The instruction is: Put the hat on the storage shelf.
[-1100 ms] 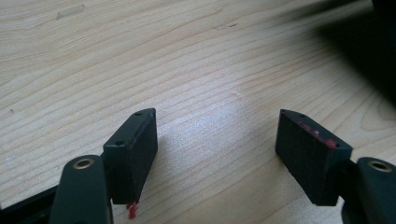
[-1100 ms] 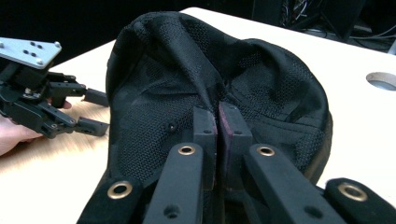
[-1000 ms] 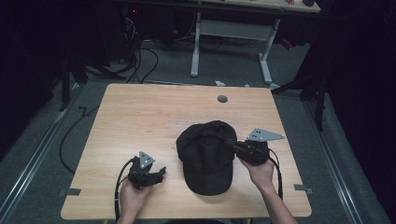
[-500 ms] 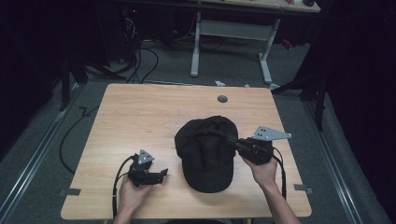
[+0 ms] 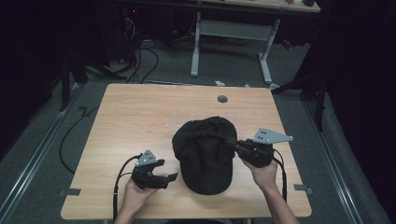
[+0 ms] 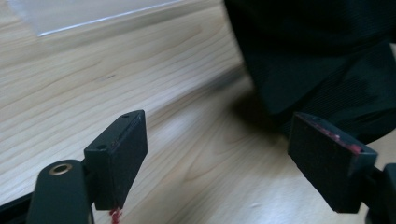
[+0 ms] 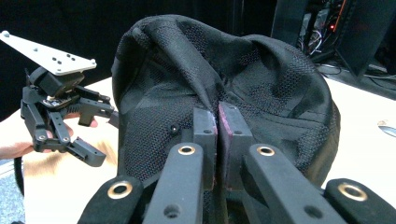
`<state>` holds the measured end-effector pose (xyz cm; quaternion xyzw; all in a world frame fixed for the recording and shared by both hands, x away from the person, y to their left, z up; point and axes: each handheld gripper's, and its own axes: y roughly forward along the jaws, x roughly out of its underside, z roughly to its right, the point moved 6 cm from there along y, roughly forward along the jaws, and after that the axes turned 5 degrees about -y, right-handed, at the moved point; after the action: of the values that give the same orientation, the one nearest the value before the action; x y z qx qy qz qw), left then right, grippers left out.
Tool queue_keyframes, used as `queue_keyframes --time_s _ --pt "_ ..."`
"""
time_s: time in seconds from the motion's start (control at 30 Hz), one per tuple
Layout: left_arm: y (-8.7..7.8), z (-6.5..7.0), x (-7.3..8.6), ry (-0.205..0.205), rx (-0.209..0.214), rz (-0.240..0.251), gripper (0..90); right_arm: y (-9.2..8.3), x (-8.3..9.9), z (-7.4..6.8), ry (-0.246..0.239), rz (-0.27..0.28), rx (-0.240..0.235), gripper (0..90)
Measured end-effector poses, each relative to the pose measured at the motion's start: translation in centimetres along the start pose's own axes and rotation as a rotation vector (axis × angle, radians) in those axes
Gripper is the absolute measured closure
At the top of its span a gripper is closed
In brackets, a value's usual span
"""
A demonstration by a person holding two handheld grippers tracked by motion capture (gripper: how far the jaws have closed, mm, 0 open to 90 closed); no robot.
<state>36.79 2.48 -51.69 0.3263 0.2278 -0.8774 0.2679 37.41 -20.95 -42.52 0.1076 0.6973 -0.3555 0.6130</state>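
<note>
A black mesh cap [image 5: 205, 154] lies near the front of the wooden table [image 5: 140, 121], brim toward the person. My right gripper [image 5: 235, 145] reaches in from the right and is shut on a fold of the cap's crown [image 7: 261, 79]; in the right gripper view its pads [image 7: 205, 123] pinch the fabric. My left gripper [image 5: 171, 178] is held just left of the brim. Its jaws have just been opening and now stand wide apart [image 6: 219, 158] with only bare wood between them. The cap's edge [image 6: 322, 56] lies beyond the right pad.
A round cable grommet [image 5: 222, 99] sits near the table's far edge. Behind the table stand the white legs of a desk [image 5: 233, 32], and cables [image 5: 140, 60] lie on the floor. Grey tape marks [image 5: 69, 192] sit at the front corners.
The left gripper's jaws have spread wider and the hand has lifted a little beside the cap's brim. The right gripper has kept its pinch on the cap and stayed in place.
</note>
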Motion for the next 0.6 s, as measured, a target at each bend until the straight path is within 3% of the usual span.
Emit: queue_keyframes --time_s 0.23,0.6 --pt "0.3 1.2 -0.1 -0.034 0.065 -0.039 19.9 -0.1 0.0 -0.3 0.004 0.012 -0.017 87.1" --pt "0.5 2.7 0.6 -0.039 0.135 -0.098 22.3 -0.1 -0.3 -0.6 0.003 0.033 -0.046 87.1"
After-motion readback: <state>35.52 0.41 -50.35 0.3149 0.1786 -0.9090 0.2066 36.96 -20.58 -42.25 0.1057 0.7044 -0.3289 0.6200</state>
